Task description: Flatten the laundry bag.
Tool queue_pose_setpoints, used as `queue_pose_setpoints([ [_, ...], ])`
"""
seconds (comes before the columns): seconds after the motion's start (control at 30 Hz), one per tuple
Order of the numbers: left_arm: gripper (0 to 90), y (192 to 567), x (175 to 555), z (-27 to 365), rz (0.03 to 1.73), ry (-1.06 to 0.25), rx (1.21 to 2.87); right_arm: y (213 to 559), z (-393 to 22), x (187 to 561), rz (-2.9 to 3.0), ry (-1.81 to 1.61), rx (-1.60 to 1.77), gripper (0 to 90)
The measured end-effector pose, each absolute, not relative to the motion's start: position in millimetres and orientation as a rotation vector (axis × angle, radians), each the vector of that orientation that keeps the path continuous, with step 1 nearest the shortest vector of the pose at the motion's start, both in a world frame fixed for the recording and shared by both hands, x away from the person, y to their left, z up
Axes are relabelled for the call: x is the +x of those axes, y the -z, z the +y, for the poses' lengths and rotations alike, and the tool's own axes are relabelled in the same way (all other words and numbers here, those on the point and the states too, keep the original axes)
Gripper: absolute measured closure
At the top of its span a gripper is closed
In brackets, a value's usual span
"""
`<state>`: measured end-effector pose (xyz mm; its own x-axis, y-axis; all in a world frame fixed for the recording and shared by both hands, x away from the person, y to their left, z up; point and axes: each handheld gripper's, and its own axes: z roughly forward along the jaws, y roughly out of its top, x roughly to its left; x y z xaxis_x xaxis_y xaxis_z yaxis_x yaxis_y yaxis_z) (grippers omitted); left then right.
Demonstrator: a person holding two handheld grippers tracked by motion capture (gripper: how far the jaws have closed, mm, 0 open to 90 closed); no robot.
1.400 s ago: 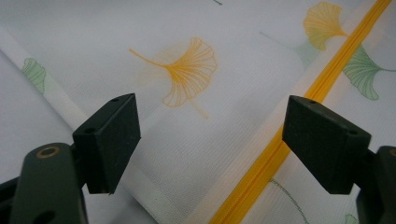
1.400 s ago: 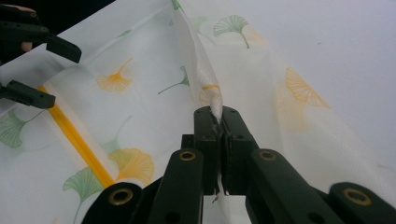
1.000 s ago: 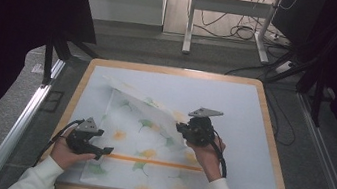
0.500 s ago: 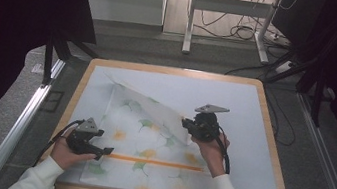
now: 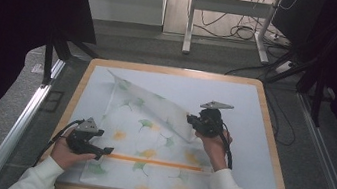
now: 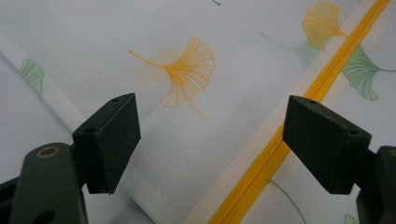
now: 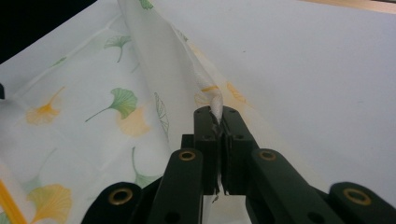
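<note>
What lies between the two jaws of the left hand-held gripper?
The white leaf-printed cloth and part of its orange stripe, in the left gripper view; the jaws stand open.

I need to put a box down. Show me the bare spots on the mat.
Free: the mat right of the cloth, and the strip behind its raised fold. Crowded: near left, under cloth and both tongs, left and right.

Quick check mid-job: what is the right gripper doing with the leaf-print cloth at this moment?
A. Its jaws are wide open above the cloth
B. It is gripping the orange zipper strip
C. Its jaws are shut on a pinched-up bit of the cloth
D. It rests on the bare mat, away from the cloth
C: in the right gripper view the right gripper has its jaws closed on a bunched bit of the cloth, which rises as a fold.
</note>
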<state>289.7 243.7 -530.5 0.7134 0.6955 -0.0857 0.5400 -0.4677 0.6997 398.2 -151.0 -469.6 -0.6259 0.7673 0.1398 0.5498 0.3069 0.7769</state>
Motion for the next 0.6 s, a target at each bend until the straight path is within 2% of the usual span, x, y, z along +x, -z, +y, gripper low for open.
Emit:
queue_pose_setpoints([
  [0.6, 19.0, 531, 291, 244, 0.936, -0.263, 2.177, 475, -163, 421, 2.288, -1.192, 1.247, 85.5],
])
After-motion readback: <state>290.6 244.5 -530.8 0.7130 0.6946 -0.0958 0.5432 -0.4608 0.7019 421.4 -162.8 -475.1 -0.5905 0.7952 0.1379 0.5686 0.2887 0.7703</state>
